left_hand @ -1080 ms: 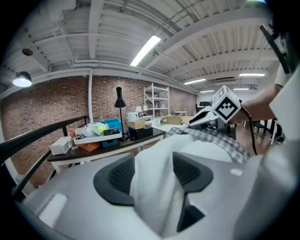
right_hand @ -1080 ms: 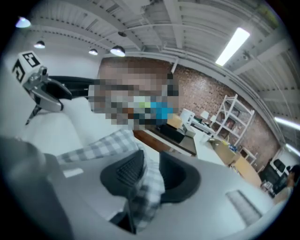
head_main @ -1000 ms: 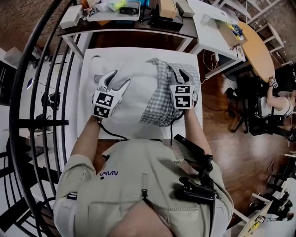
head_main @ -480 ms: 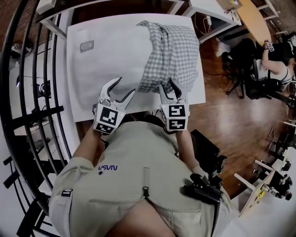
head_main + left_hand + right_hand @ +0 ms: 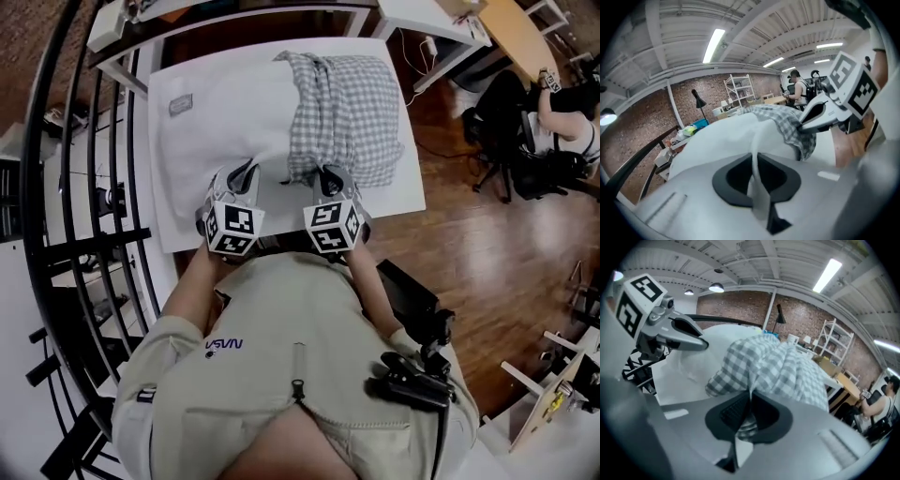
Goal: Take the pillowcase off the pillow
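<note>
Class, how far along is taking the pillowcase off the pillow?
Done: pillow bare on its left part, checked pillowcase bunched on the right. In hand: both jaws just closed, left hand-held gripper pinching pillow, right hand-held gripper pinching checked pillowcase. Left: pulling it fully off.

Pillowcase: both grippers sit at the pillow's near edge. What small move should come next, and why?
Probably draw the right gripper rightward, keeping the left gripper still. Both jaws have just closed: the right on the checked pillowcase, the left on the white pillow. The pillowcase covers only the pillow's right end, so pulling apart should slide it off.
</note>
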Tool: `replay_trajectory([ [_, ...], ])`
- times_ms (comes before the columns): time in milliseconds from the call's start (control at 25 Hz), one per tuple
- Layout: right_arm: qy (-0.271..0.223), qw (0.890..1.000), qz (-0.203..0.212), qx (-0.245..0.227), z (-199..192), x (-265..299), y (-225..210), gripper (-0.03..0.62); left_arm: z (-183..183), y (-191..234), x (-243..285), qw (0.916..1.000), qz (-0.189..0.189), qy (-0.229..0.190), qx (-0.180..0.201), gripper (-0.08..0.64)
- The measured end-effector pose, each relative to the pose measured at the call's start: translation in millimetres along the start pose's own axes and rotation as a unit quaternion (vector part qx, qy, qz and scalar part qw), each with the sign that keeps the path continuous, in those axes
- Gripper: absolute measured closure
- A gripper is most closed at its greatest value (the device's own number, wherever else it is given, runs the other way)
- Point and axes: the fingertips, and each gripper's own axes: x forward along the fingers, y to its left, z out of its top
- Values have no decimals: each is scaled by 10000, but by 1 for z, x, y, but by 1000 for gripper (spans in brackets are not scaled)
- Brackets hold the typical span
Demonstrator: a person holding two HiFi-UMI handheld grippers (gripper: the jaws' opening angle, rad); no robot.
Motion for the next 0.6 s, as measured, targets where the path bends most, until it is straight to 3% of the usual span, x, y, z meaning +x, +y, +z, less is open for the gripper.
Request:
replay_trajectory([
  [160, -345, 9968, -690, -199, 17, -37, -60, 578, 54, 48, -26, 9967, 336, -599, -429, 534],
  [320, -235, 9899, -1325, -456, 6, -62, -113, 580, 70, 67, -42, 9916, 386, -880, -868, 535],
  [440, 137, 9884, -1458, -412, -28, -58, -129, 580, 50, 52, -45, 9899, 218, -787, -1155, 535],
  [600, 954, 9902, -1019, -107, -101, -33, -108, 580, -7, 17, -37, 9809, -19, -293, -1923, 535],
])
